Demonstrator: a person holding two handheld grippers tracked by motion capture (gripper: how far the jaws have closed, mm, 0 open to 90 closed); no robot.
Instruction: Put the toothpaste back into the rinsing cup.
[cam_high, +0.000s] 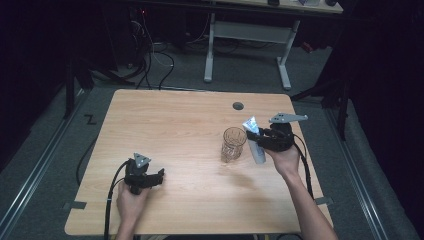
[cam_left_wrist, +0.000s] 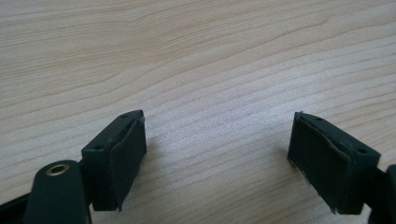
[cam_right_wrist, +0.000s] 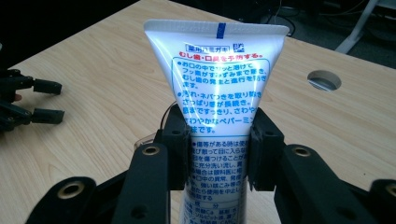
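White tube (cam_right_wrist: 217, 93) clamped between the two pads of the right gripper (cam_right_wrist: 218, 154), flat crimped end up, with a short blue mark at the middle of the crimp. Printed on the tube: a blue box with Japanese characters and a small square code beside it, one red line of Japanese below, then several blue lines inside a rounded blue frame; lower down, more small blue text, partly hidden by the pads. No brand name readable.

Seen from the high view: tube (cam_high: 255, 142) at the right part of the desk (cam_high: 175, 125), tilted, just beside a clear glass (cam_high: 233, 144) standing upright on the wood, to the left of the right gripper (cam_high: 260, 137). Cannot tell whether tube and glass touch.

Round cable hole (cam_high: 238, 106) in the desk behind the glass, well apart.

Left gripper (cam_high: 159, 177) near the front left of the desk, well apart from the glass, pads (cam_left_wrist: 126, 154) standing wide over bare wood, nothing between.

Beyond the desk: a second table (cam_high: 250, 30) with white legs, and cables on the dark floor.
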